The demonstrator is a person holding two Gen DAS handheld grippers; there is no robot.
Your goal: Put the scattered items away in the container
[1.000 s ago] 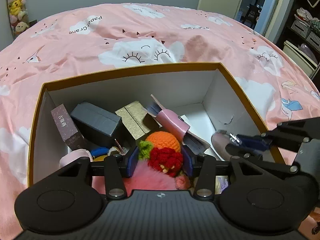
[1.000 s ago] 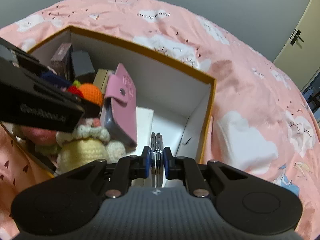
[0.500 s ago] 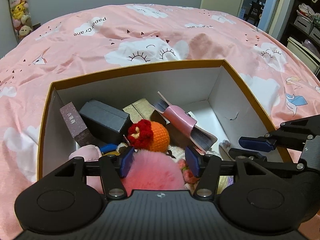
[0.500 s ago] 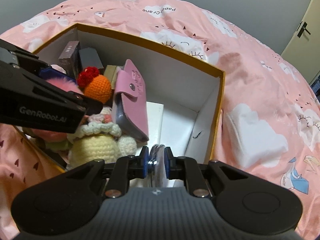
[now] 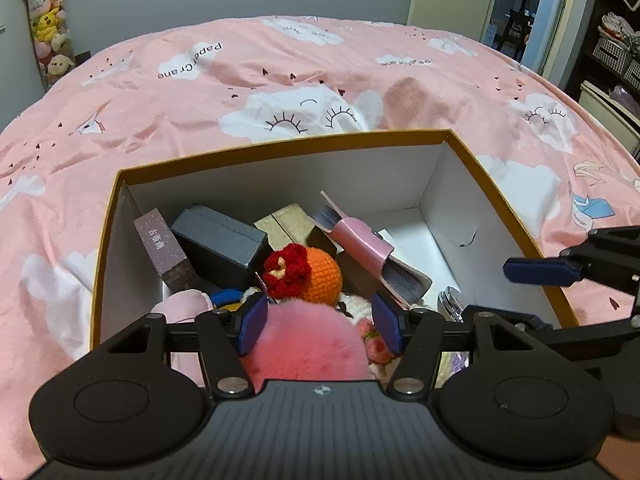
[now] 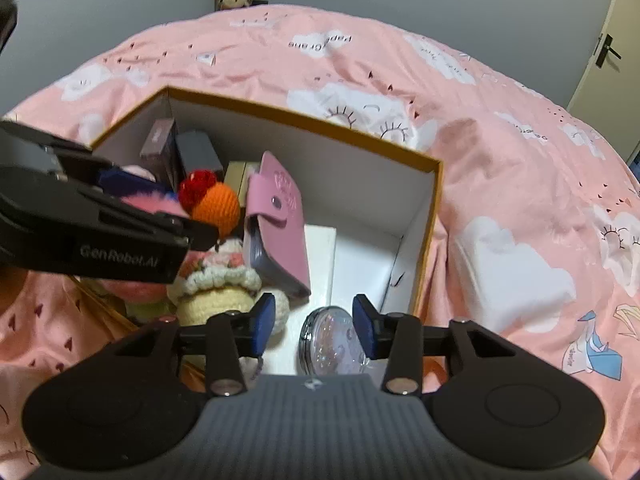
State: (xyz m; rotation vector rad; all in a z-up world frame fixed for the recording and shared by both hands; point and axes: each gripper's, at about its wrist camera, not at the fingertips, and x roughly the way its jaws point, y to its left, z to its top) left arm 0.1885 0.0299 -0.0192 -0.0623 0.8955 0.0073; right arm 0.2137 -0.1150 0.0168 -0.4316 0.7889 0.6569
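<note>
An orange-rimmed box (image 5: 280, 148) with white walls sits on the pink bed; it also shows in the right wrist view (image 6: 304, 116). My left gripper (image 5: 320, 324) is open above a pink fluffy pompom (image 5: 308, 340) that lies in the box. My right gripper (image 6: 314, 326) is open over a round glittery compact (image 6: 330, 346) lying on the box floor. The box also holds an orange crochet ball with a red flower (image 5: 308, 272), a pink card wallet (image 6: 280, 224), a grey box (image 5: 220, 244) and a brown box (image 5: 164, 252).
The pink cloud-print bedspread (image 5: 320, 80) surrounds the box. A cream crochet cake (image 6: 218, 288) lies in the box by my right gripper. Plush toys (image 5: 48, 28) hang at the far left wall. A doorway (image 5: 516, 8) and shelves stand at the far right.
Both grippers opened and pulled back upward. The left one let go of the pompom and crochet ball; the right one let go of the compact, which now lies flat on the box floor.
</note>
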